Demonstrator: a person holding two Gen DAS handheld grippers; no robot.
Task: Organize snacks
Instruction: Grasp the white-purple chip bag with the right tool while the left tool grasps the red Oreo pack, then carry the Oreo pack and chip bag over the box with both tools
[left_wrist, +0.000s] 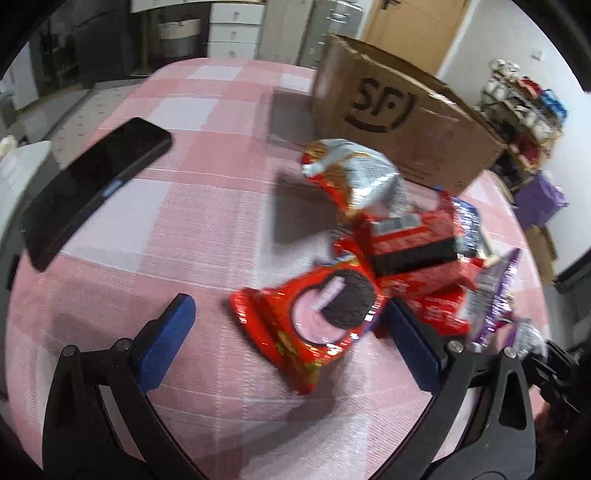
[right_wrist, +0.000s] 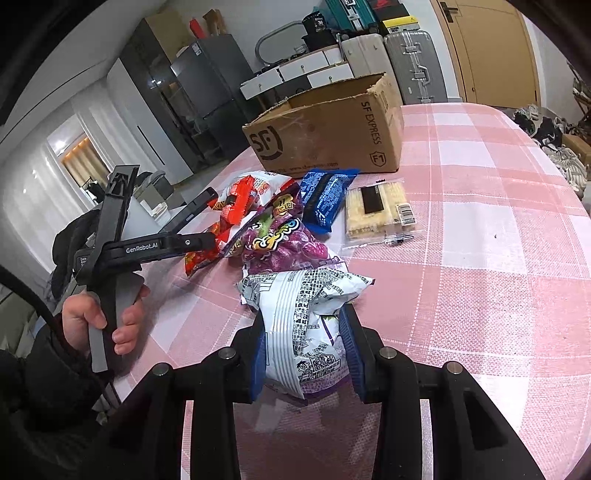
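Purple-and-white crinkled foil snack bag (right_wrist: 303, 332): we see it pinched between blue pads, its printed back facing us, lifted above the pink check cloth.
Red cookie packet with a dark sandwich biscuit picture (left_wrist: 314, 314): lies flat, blurred.
Heap of red and silver wrappers (left_wrist: 388, 221): we find them piled together near the brown cardboard box (right_wrist: 332, 136), which stands open.
Blue foil packet (right_wrist: 325, 195): flat, beside a clear pack of pale wafers (right_wrist: 376, 210).
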